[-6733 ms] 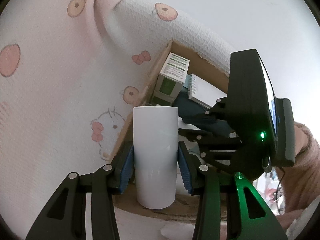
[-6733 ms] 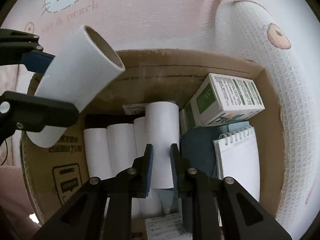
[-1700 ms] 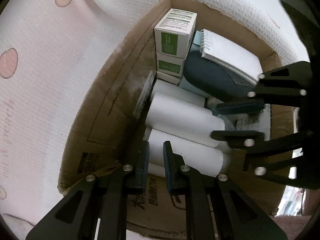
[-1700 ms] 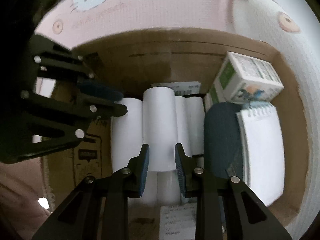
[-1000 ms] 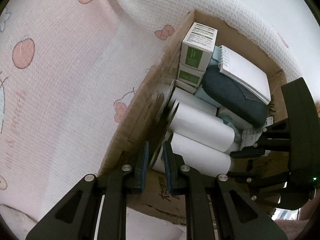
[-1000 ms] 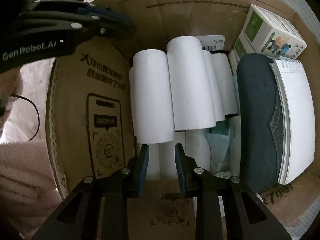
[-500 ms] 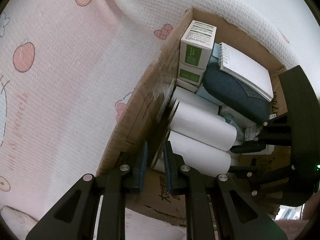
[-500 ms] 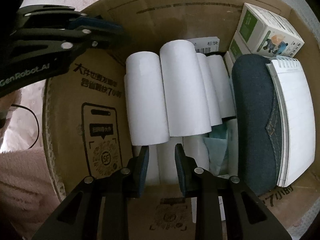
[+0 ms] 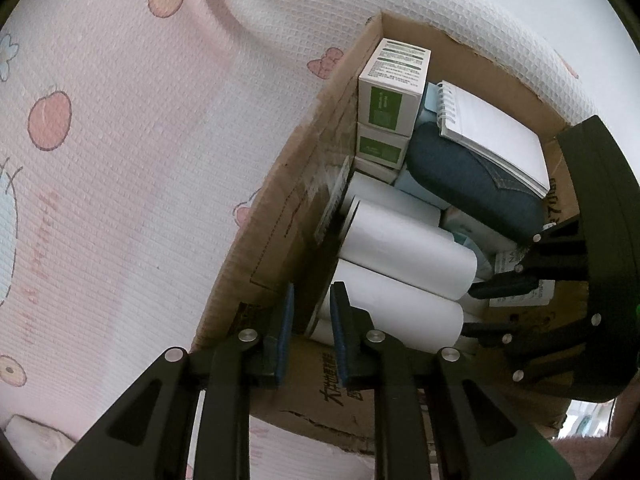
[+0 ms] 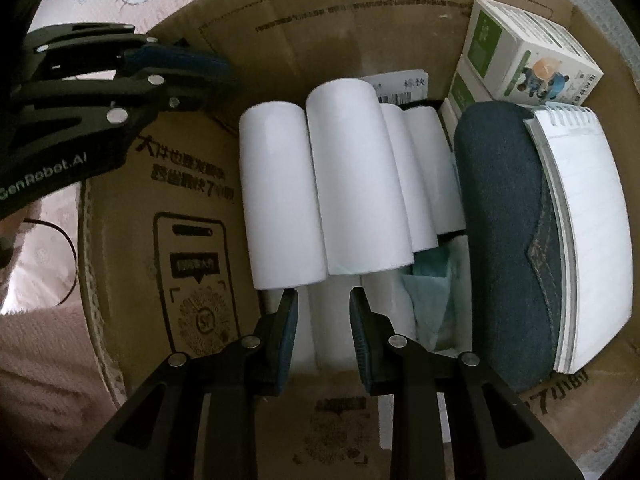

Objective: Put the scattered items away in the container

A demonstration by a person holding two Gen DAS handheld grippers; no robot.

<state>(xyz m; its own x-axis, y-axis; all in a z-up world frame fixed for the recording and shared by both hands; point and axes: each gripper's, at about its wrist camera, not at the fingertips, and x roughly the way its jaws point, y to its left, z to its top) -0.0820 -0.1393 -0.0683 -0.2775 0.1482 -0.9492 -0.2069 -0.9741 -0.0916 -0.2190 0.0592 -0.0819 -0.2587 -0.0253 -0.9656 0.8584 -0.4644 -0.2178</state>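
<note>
The cardboard box (image 9: 280,216) holds several white rolls (image 10: 356,184) lying side by side, two green-and-white cartons (image 10: 520,52), a dark denim pouch (image 10: 504,220) and a spiral notepad (image 10: 588,220). My left gripper (image 9: 312,320) hangs over the box's left wall beside the nearest roll (image 9: 400,312). Its jaws are opening, and the pads press on nothing. My right gripper (image 10: 324,312) hovers above the near ends of the rolls, a narrow gap between its fingers and nothing gripped. Each gripper shows in the other's view: the right gripper (image 9: 484,306), the left gripper (image 10: 216,80).
Pink and white bedding with cartoon prints (image 9: 120,160) surrounds the box. A teal packet (image 10: 432,272) lies under the rolls. A fuzzy pink sleeve (image 10: 40,360) and a thin black cable (image 10: 60,240) are at the left of the right wrist view.
The roll my left gripper held several seconds ago now lies in the box. Over the last second the left jaws have parted slightly. The right gripper has drifted a little over the rolls.
</note>
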